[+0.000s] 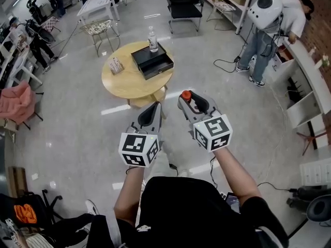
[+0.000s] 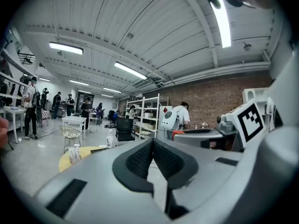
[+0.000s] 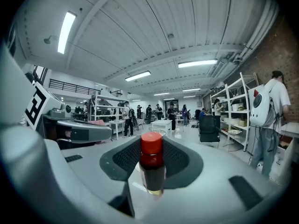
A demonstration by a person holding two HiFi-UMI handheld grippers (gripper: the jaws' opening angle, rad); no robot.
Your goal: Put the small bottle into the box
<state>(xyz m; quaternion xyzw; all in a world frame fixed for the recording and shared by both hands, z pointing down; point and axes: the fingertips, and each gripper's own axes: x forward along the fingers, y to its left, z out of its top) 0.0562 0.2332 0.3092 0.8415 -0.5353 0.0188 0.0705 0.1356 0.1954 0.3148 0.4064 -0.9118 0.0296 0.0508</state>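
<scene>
Grasping small bottle [image 3: 152,167] upright between fingers [image 3: 181,158] of right gripper [image 3: 152,148], red cap [image 3: 151,143] up. Clenched on nothing at left gripper [image 2: 153,147]. Well apart from black box [image 1: 152,62] on round counter [image 1: 121,82], ahead at 12 o'clock.

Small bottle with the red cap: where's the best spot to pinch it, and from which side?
Pinch the dark body just under the red cap, coming in level from the side, a jaw on each flank. The small bottle is upright, narrow and round, so that probably holds steadiest. The right gripper grips it that way, cap above the jaws.
</scene>
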